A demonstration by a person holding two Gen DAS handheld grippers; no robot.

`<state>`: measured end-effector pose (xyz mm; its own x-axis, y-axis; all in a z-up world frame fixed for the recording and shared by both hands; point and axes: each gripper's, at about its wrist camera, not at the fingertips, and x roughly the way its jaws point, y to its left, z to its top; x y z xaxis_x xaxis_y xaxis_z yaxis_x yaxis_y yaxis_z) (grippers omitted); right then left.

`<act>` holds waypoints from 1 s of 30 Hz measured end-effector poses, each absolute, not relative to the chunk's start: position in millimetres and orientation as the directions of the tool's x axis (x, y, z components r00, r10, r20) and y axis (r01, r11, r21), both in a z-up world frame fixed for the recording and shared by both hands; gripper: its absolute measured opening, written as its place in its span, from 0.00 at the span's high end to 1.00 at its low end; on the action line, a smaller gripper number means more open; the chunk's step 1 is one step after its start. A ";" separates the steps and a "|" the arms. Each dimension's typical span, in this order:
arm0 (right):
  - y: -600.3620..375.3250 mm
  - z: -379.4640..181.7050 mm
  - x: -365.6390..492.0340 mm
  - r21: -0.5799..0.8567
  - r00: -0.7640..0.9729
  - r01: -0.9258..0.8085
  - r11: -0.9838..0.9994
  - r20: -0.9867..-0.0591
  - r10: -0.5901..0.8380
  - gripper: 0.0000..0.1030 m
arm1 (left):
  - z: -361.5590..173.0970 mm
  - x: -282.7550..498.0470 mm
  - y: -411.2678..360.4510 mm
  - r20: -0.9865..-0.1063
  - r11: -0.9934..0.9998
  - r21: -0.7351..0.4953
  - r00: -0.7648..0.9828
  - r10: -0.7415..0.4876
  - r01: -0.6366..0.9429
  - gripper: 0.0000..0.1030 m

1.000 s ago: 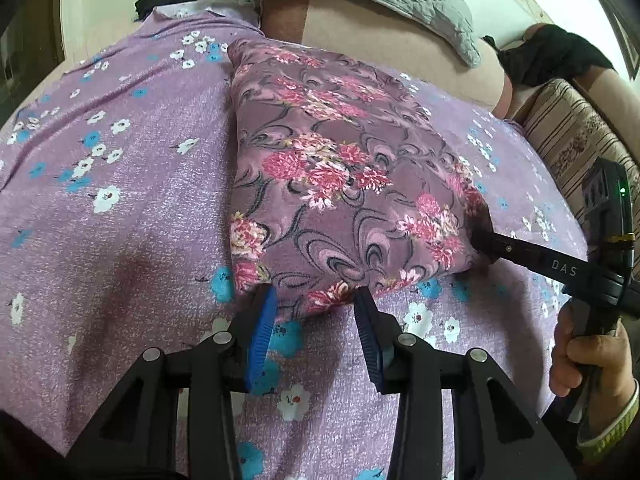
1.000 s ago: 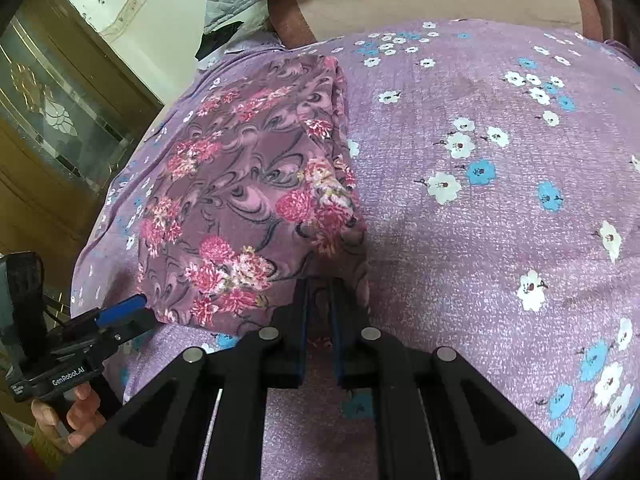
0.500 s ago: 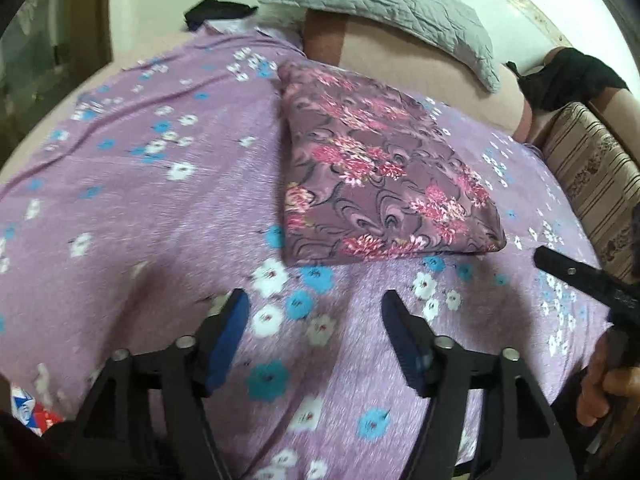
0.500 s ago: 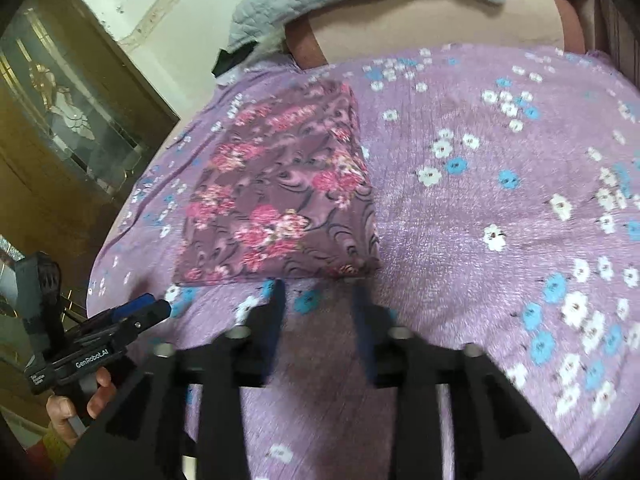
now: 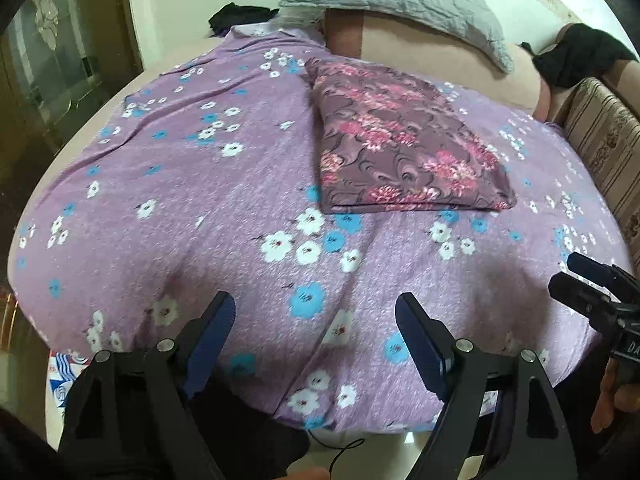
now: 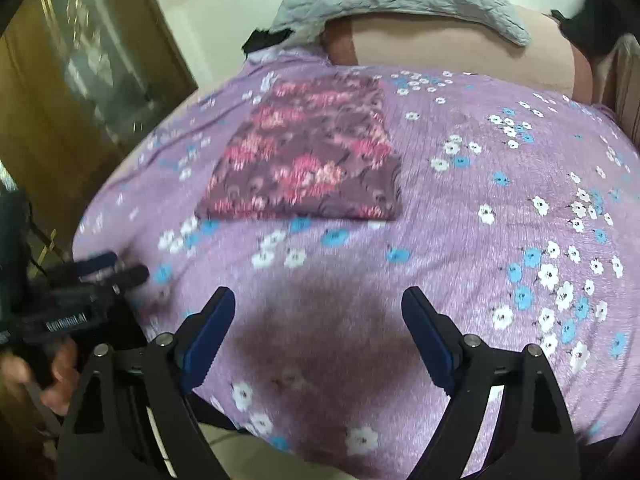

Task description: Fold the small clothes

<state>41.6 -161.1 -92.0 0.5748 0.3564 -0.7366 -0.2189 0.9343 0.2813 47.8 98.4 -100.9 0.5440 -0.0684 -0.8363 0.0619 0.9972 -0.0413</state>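
Note:
A folded purple garment with pink flowers [image 5: 404, 148] lies flat on the lilac flowered bedsheet [image 5: 200, 200]; it also shows in the right wrist view [image 6: 308, 160]. My left gripper [image 5: 316, 320] is open and empty, held back over the near edge of the bed, well short of the garment. My right gripper [image 6: 318, 316] is open and empty, also back at the near edge. The right gripper shows at the right edge of the left wrist view [image 5: 592, 288]; the left gripper shows at the left of the right wrist view [image 6: 104, 272].
A grey quilted pillow [image 5: 400, 0] lies on the tan headboard bolster [image 5: 420, 48]. Dark clothes [image 5: 576, 52] sit at the back right, and more [image 5: 240, 16] at the back left. A striped cushion [image 5: 600, 140] is on the right. A glass-fronted wooden cabinet [image 6: 80, 80] stands left.
My right gripper let go of the garment's near corner and opened. Both grippers pulled back toward the bed's near edge and opened wider. The garment stays folded on the sheet.

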 end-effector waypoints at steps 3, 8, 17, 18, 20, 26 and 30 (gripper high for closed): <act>-160.6 -90.8 41.7 0.288 0.568 -0.226 0.931 -0.737 0.366 0.16 | -96.0 51.2 102.3 -0.842 0.998 -0.029 0.538 -0.050 0.049 0.20; -157.5 -80.8 49.2 0.272 0.575 -0.250 0.929 -0.731 0.368 0.13 | -84.1 64.0 99.5 -0.833 0.999 0.004 0.552 -0.025 0.051 0.19; -156.2 -62.2 90.9 0.250 0.581 -0.267 0.931 -0.729 0.362 0.06 | -65.1 103.3 86.1 -0.815 0.998 0.036 0.579 -0.001 0.052 0.17; -156.6 -61.0 95.3 0.249 0.581 -0.269 0.931 -0.728 0.363 0.06 | -62.3 108.1 85.6 -0.812 0.998 0.041 0.583 0.004 0.049 0.17; -157.2 -57.0 102.8 0.251 0.587 -0.269 0.930 -0.723 0.365 0.06 | -57.9 114.7 84.8 -0.808 0.998 0.054 0.589 0.020 0.040 0.16; -156.6 -50.0 118.2 0.266 0.593 -0.274 0.924 -0.710 0.380 0.05 | -52.1 131.3 82.8 -0.802 0.996 0.091 0.593 0.069 0.008 0.13; -156.0 -46.4 128.2 0.267 0.595 -0.281 0.922 -0.705 0.385 0.04 | -48.1 139.2 78.3 -0.792 0.993 0.118 0.604 0.096 -0.002 0.12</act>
